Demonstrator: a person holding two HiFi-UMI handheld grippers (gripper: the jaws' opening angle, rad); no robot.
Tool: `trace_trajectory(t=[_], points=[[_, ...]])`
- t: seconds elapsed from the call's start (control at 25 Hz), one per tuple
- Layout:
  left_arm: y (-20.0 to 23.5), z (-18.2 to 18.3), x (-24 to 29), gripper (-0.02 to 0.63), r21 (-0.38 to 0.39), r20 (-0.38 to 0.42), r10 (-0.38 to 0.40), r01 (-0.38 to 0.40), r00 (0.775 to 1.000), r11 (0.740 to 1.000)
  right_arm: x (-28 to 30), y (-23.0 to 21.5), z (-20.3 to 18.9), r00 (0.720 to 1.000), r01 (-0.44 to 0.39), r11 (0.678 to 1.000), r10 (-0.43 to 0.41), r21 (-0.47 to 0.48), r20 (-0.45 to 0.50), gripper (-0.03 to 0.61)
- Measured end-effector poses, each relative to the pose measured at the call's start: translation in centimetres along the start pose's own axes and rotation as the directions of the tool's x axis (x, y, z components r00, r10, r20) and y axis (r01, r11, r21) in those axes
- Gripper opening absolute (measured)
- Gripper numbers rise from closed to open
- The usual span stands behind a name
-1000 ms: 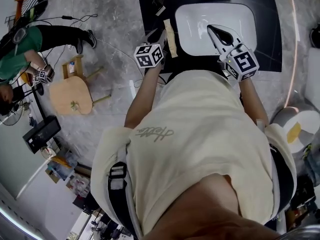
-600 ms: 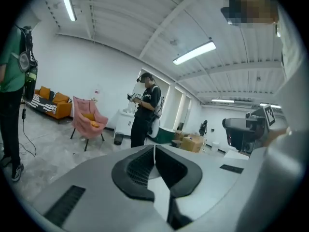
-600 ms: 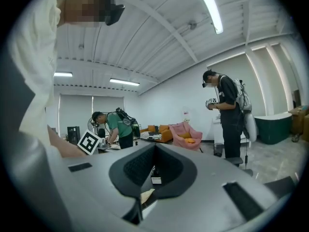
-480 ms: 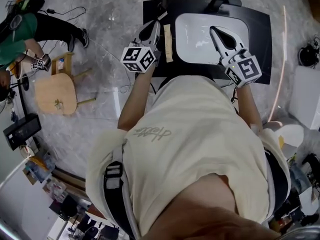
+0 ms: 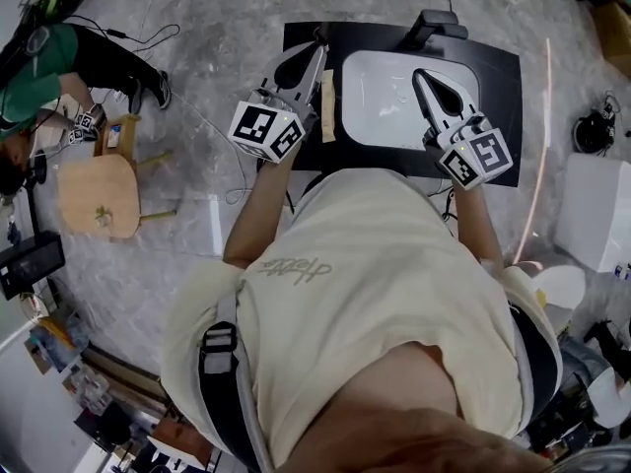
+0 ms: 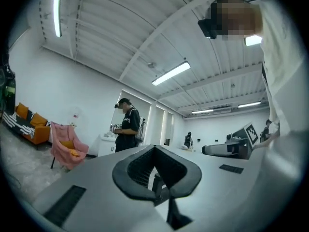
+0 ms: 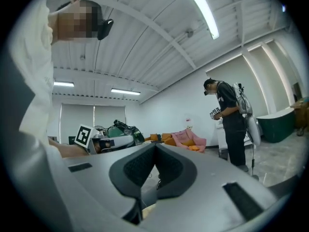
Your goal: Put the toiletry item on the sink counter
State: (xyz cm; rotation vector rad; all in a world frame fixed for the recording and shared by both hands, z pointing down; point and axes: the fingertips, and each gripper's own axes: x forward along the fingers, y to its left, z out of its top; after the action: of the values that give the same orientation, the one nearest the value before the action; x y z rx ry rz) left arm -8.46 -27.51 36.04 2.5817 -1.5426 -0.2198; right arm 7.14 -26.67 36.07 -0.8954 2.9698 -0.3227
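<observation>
Toiletry item (image 5: 328,95) already sits on the counter (image 5: 503,87), left tongs (image 5: 316,47) and right tongs (image 5: 420,73) both pressed together and empty, so it's basically done.

Black counter (image 5: 498,67), white sink (image 5: 380,97), tan item (image 5: 328,92), grey marbled floor (image 5: 207,47), cream shirt (image 5: 394,284), green top (image 5: 39,62) at far left

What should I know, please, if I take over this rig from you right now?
Left hand-held gripper: jaws together, empty, over the left end of the black sink counter.
Right hand-held gripper: jaws together, empty, above the white basin.
A tan strip-like item lies flat on the counter just left of the basin, free of both grippers.
Done: if that is the toiletry item, placing looks finished.
Left: probably only drawing both grippers back.
</observation>
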Motion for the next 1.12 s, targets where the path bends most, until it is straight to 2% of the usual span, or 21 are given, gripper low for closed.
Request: trace_trajectory(t=[0.16, 0.4, 0.56, 1.12], points=[[-0.5, 1.4, -0.3, 0.003, 0.102, -0.005, 0.004, -0.003, 1.000, 0.995, -0.4, 0.5, 2.0, 0.999, 0.009, 1.000, -0.008, -0.027, 0.031, -0.006], [-0.6, 2.0, -0.8, 0.003, 0.169, -0.033, 0.004, 0.001, 0.999, 0.986, -0.4, 0.0, 2.1, 0.998, 0.049, 0.998, -0.047, -0.050, 0.028, -0.006], [0.2, 1.7, -1.0, 0.003, 0.165, -0.043, 0.014, -0.006, 0.999, 0.986, -0.2, 0.5, 1.5, 0.999, 0.049, 0.995, -0.048, -0.081, 0.015, -0.006], [0.9, 0.4, -2.0, 0.003, 0.128, -0.074, 0.008, 0.002, 0.997, 0.992, 0.7, 1.7, 0.9, 0.999, 0.047, 0.995, -0.048, -0.086, -0.009, -0.006]])
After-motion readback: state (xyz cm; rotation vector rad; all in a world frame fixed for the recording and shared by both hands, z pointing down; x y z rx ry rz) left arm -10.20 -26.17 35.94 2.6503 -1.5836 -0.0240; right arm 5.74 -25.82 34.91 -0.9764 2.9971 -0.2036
